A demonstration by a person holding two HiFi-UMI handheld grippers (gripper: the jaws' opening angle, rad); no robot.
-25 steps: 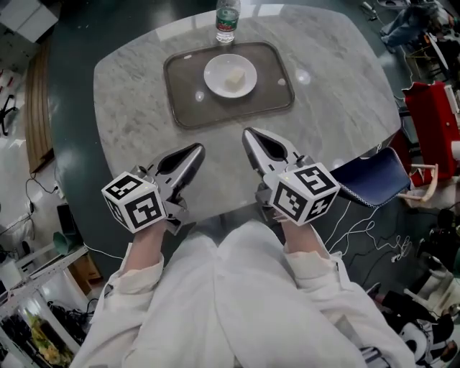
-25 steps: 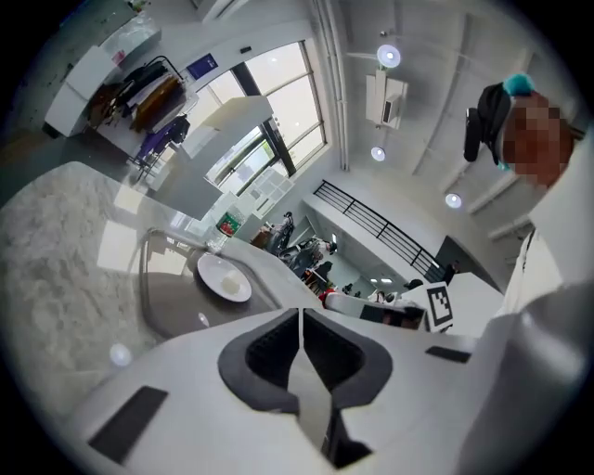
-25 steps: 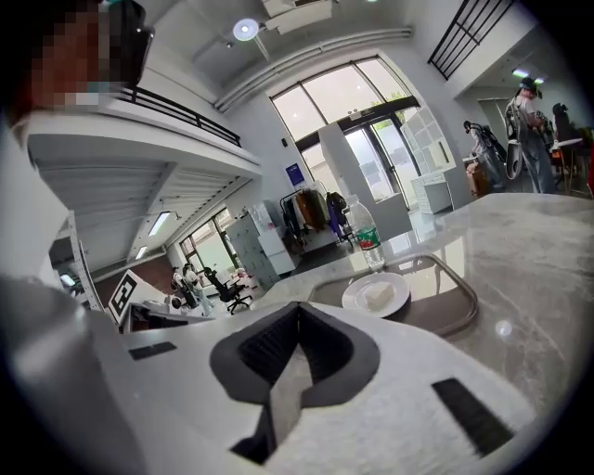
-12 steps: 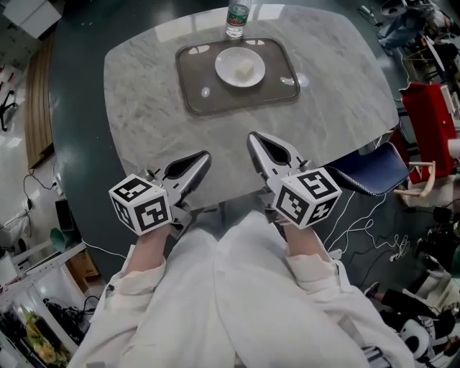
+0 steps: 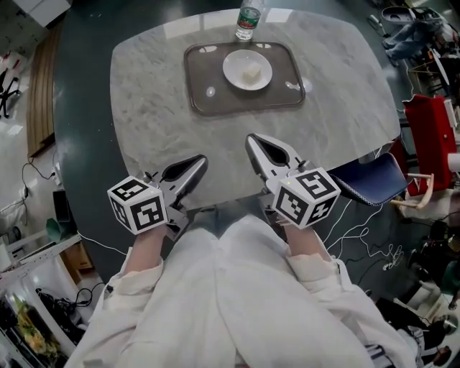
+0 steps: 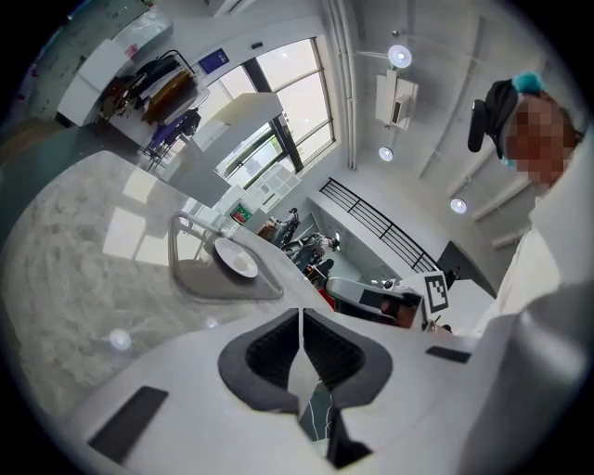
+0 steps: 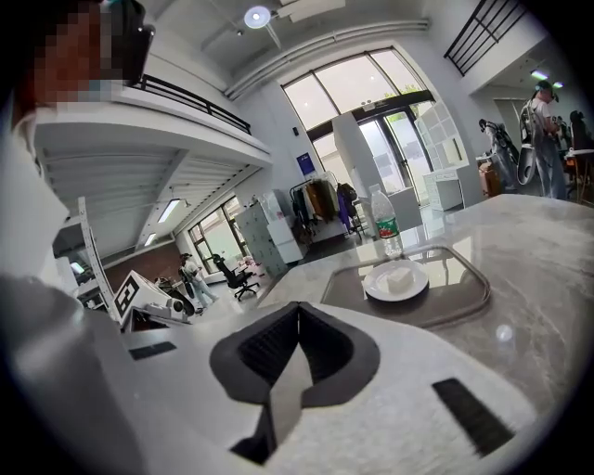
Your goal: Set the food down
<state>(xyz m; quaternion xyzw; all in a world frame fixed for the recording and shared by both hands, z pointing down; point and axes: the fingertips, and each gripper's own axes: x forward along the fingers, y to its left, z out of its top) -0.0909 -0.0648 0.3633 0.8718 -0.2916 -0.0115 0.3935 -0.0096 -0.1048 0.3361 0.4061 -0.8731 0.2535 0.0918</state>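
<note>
Since the earlier frame, both claws have been drawn back toward the near edge of the bench [image 5: 151,108], and the gap between them and the tray [image 5: 208,100] has widened. The left claw [image 5: 195,162] and the right claw [image 5: 253,141] are both pressed fully together, with nothing between the jaws in either gripper view.

The food [image 5: 251,71] – a small pale cube – is seen lying on a white plate [image 5: 236,72], which rests on the tray at the middle of the bench's far edge, well apart from both claws. A water bottle [image 5: 248,21] stands just beyond the tray, at the far edge.

The cube is judged to be light and soft, perhaps crumbly, so it would be marked by a hard pinch. The plate is likely stiff, glazed, slippery and breakable; its rim would be the safest place to be taken hold of. With the food already at rest, the task appears done.

The bench is polished grey marble with rounded corners – ceiling lights are mirrored in it. A blue chair [image 5: 374,180] is tucked by its near right corner. Around it, a tall hall with large windows, an upper gallery railing and cables on a dark floor can be made out.
</note>
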